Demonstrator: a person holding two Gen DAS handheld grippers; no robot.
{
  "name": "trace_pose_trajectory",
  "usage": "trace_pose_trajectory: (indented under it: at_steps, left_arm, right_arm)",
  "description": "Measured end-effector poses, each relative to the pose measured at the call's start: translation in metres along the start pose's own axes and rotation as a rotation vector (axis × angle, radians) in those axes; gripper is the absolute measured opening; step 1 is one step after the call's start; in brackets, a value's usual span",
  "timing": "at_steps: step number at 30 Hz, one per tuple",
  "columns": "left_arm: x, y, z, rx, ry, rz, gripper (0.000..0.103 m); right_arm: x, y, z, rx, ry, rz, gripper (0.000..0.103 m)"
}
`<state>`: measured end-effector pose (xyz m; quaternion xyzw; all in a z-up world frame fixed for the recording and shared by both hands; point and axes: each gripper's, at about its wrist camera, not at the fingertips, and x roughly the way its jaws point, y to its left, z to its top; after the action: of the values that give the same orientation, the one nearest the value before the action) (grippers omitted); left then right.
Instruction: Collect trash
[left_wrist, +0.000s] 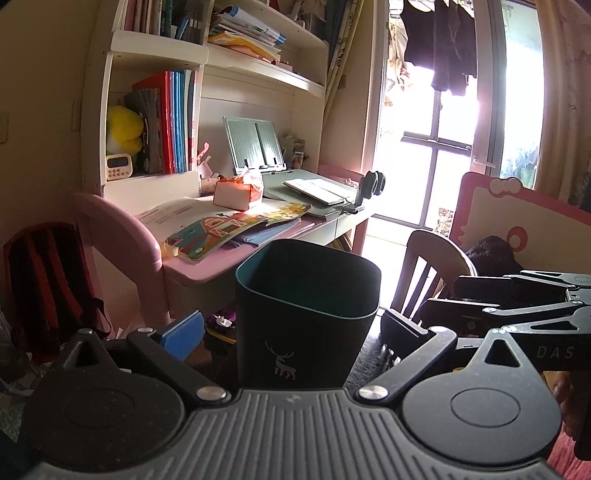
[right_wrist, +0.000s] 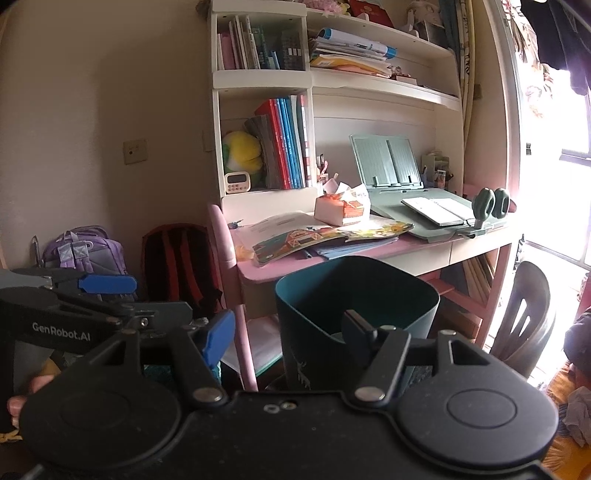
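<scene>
Though hidden leftward, purple backpack (right_wrist: 86, 247) beside red backpack (right_wrist: 177, 262).

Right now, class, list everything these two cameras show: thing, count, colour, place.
bin: one, dark teal, before the desk
desk: one, pink, under shelves
picture book: one, multicoloured, on desk
tissue pack: one, orange-white, on desk
book stand: one, green, desk back
plush toy: one, yellow, lower shelf
timer: one, white, beside plush toy
red backpack: one, left of desk
purple backpack: one, further left
chair: one, pale, right of desk
left gripper: one, black, open
right gripper: one, black, open
</scene>
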<state>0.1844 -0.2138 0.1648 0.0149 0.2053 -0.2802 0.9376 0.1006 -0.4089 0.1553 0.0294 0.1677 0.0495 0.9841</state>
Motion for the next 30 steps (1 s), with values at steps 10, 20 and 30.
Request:
trace_pose_trajectory:
  at_steps: [10, 20, 30]
  left_arm:
    - [0.003, -0.01, 0.022, 0.011, -0.004, 0.003, 0.102]
    - [0.004, -0.019, 0.029, 0.019, -0.015, 0.0, 0.103]
    - [0.003, -0.028, 0.031, 0.06, -0.032, -0.005, 0.103]
  right_arm:
    - [-0.003, -0.004, 0.015, -0.015, -0.017, -0.04, 0.064]
    - [-0.006, -0.011, 0.02, -0.001, -0.025, -0.055, 0.064]
    - [-0.006, -0.011, 0.022, 0.007, -0.023, -0.083, 0.064]
